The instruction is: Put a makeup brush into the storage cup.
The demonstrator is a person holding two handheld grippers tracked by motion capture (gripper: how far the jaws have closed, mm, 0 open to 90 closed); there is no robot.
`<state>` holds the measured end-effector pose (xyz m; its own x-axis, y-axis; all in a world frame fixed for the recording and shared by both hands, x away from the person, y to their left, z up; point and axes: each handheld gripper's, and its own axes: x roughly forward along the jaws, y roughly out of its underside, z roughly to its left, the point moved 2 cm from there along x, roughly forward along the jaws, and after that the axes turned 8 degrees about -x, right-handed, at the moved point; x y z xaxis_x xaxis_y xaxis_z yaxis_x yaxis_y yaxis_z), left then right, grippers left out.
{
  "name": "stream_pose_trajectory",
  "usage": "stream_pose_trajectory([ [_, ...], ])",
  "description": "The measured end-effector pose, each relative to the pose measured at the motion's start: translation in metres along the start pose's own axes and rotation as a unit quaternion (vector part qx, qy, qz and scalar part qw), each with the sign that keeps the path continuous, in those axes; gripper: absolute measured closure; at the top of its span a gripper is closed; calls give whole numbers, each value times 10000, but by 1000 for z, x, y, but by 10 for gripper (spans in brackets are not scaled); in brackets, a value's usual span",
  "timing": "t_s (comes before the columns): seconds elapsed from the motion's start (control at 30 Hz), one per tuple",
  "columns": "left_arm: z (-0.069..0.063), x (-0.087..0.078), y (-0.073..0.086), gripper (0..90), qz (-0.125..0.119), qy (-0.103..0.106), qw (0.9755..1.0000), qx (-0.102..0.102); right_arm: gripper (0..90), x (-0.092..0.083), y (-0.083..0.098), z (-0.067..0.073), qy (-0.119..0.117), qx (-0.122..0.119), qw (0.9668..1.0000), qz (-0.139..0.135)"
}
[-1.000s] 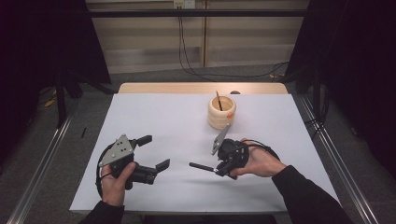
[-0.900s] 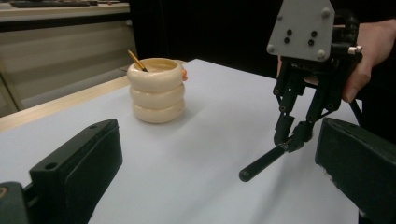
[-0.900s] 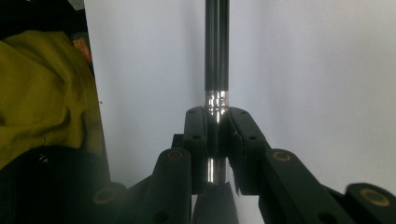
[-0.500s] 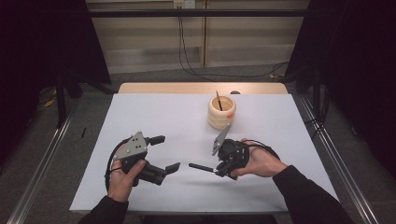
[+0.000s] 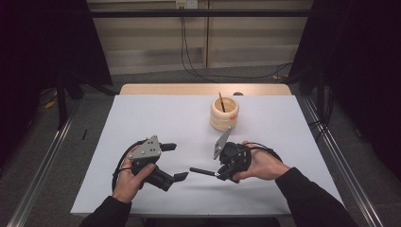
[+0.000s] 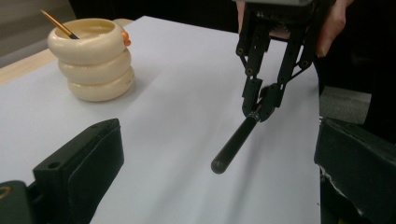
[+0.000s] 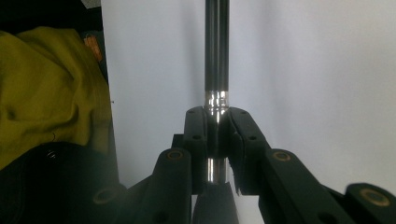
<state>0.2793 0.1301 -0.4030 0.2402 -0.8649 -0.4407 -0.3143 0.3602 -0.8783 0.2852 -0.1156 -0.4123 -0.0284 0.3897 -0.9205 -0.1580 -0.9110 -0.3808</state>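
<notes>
Comparing this moment with a second ago, the one real change is on my left side. Largest first: the white table (image 5: pixel 156 118) is as it was, and the cream ring-stacked holder (image 5: pixel 224 114) sits at its far middle, a thin brush (image 5: pixel 221 101) leaning inside it.

The left gripper (image 5: pixel 174 162) has travelled across the table toward the centre and now sits just beside the free end of the dark pen-like rod (image 5: pixel 204 170). Its jaws stand wide apart with nothing between them; in the left gripper view they frame the rod (image 6: pixel 234 143) from either side, well clear of it.

The right gripper (image 5: pixel 220 173) has not moved. It is clenched on the rod near the metal band, which the right gripper view (image 7: pixel 216 100) shows pinched between the pads, and holds it level above the table, pointing toward my left hand.

Judgement: the left is lining up to take the free end, either for a handover or to pull a cap. Contact not yet made.
</notes>
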Motion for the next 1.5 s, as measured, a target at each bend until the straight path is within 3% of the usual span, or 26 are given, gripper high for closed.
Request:
stream_pose_trajectory([
  [0.33, -2, 11, 0, 19, 465, 273, 9984, 138, 789, 4, -4, 1, 25, -88, 10000, 0],
  [0.6, 0, 21, -1, 24, 845, 277, 9959, 186, 789, 5, -7, 1, 2, -206, 9998, 19],
  [0.77, -2, 27, -4, 25, 1078, 353, 9930, 332, 789, 5, -8, 2, 14, -206, 9998, 36],
  [1.03, -3, 37, 0, 41, 1462, 307, 9874, 515, 789, 5, -10, 4, -1, -272, 9996, 7],
  [1.13, -3, 39, 1, 64, 1575, 307, 9861, 430, 789, 6, -11, 3, -15, -341, 9994, -2],
  [1.2, -2, 42, 2, 74, 1558, 280, 9865, 407, 789, 6, -11, 4, -3, -339, 9994, 3],
  [1.37, -4, 46, 4, 73, 1691, 239, 9836, 576, 789, 7, -12, 4, -32, -366, 9993, -2],
  [1.43, -5, 47, 5, 95, 1803, 273, 9806, 722, 789, 8, -12, 4, -51, -367, 9993, 11],
  [1.5, -6, 50, 5, 111, 1819, 250, 9799, 778, 789, 9, -13, 4, -29, -350, 9994, 10],
])
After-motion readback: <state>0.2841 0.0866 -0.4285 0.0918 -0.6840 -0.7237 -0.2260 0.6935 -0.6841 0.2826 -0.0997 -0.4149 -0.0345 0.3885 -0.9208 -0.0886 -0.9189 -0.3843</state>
